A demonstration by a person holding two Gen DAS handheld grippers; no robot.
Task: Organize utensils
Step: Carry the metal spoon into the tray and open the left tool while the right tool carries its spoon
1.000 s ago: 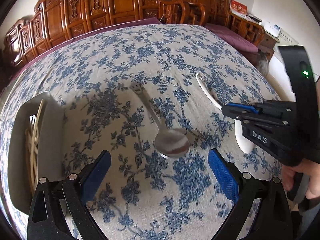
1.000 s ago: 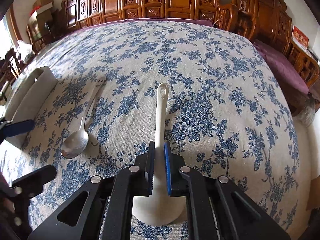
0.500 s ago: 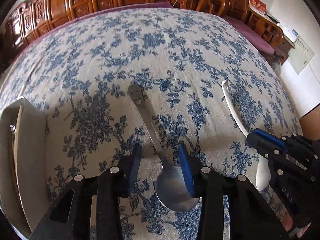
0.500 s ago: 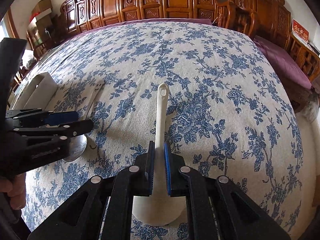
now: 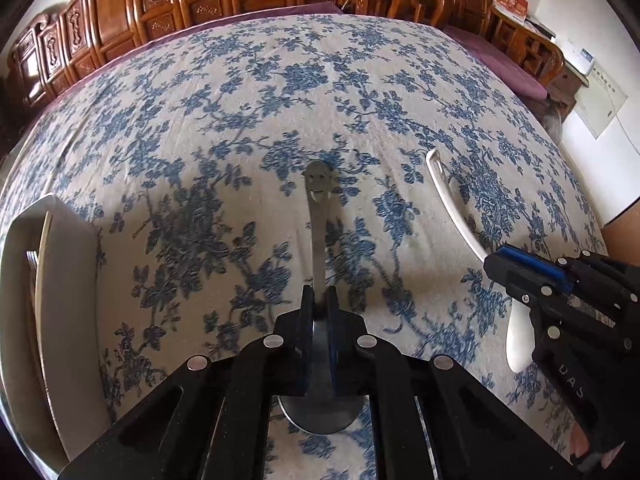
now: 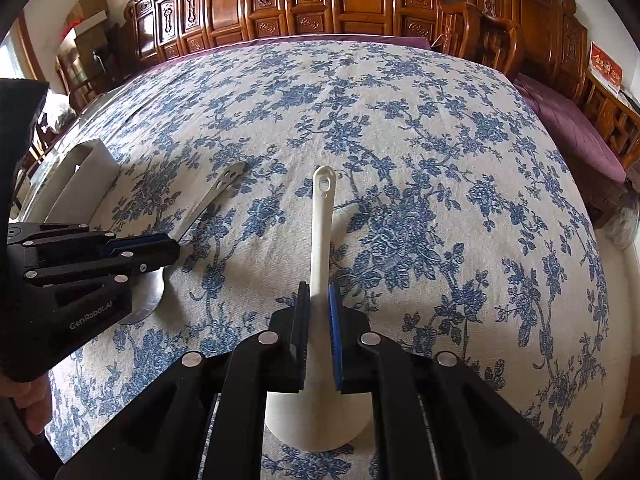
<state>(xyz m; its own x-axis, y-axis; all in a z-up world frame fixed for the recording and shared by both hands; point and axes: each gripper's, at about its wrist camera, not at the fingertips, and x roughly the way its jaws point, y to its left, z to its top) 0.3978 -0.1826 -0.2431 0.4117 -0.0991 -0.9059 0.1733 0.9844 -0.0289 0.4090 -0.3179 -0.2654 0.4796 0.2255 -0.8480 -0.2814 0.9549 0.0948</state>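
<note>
- Left wrist view, metal spoon point(image 5: 320, 240): it lay on the flowered tablecloth point(image 5: 240, 100), handle pointing away, bowl nearest us. We had the left gripper point(image 5: 319, 312) closed on the neck, just above the bowl, with its two blue pads tight against the metal.
- Same view, handling: we judged the spoon stiff, fairly light and smooth, so likely to pivot or slip in a narrow pinch. The neck seemed the best place to hold it, since the bowl's weight sits close to the pads there.
- Same view, white tray point(image 5: 60, 300): it stood at the left edge of the cloth with thin utensils inside. We could not tell whether it has compartments.
- Same view, white spoon point(image 5: 448, 200): it lay well to the right of the metal one, its neck held by the right gripper point(image 5: 516, 276).
- Right wrist view, white spoon point(image 6: 322, 232): the handle pointed away and the broad bowl sat under the gripper. We had the right gripper point(image 6: 319, 320) clamped on the neck.
- Same view, handling: we judged it rigid and light. We could not tell plastic from ceramic, so we rated it as possibly breakable and to be set down gently.
- Same view, left side: the left gripper point(image 6: 160, 246) covered the metal spoon's point(image 6: 218, 186) neck. The tray point(image 6: 80, 176) stood beyond it.
</note>
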